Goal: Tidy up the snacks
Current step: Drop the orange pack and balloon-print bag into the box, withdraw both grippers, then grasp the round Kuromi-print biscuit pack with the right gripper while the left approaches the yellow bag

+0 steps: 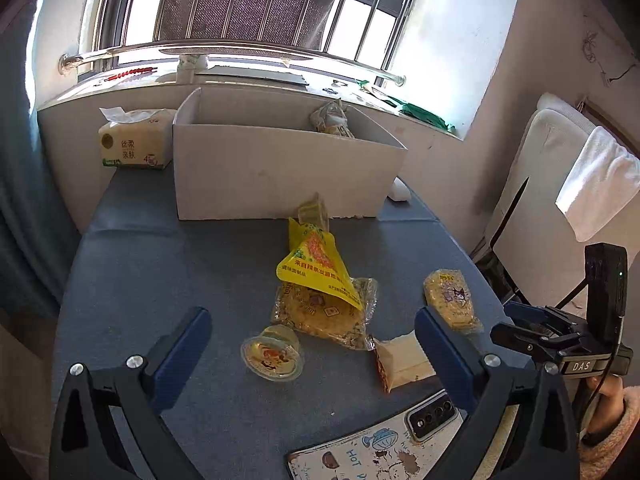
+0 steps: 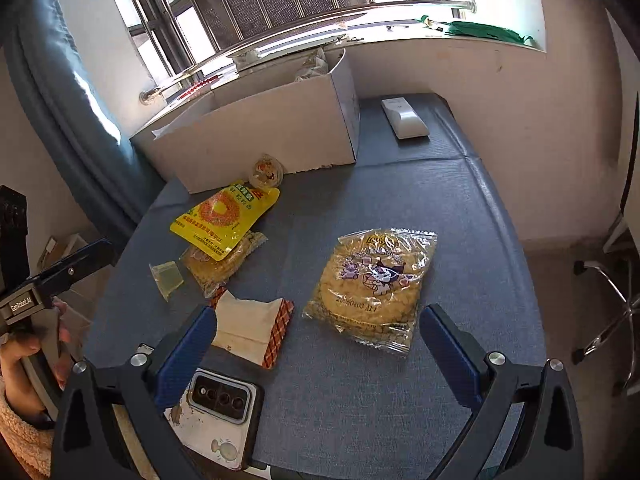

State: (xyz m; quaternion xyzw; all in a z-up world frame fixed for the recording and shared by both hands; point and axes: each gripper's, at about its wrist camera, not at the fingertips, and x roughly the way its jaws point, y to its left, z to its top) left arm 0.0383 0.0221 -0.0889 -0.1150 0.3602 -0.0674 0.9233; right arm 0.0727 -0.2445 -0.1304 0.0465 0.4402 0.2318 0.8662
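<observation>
Snacks lie on a blue table [image 1: 160, 280]. A yellow pouch [image 1: 316, 264] rests on a round noodle cake pack [image 1: 320, 316]. A jelly cup [image 1: 272, 354] and a white wafer pack [image 1: 404, 360] lie near my open, empty left gripper [image 1: 312, 340]. A second jelly cup [image 1: 314, 210] leans on the white cardboard box [image 1: 280, 176], which holds one snack bag [image 1: 332, 118]. My right gripper [image 2: 316, 336] is open and empty, just before a Kuromi noodle cake pack [image 2: 372, 284], with the wafer pack [image 2: 252, 328] beside its left finger.
A phone [image 2: 216, 420] lies at the table's near edge. A tissue pack [image 1: 134, 140] stands left of the box. A white remote [image 2: 404, 118] lies right of the box. A chair with a towel [image 1: 596, 184] stands to the right.
</observation>
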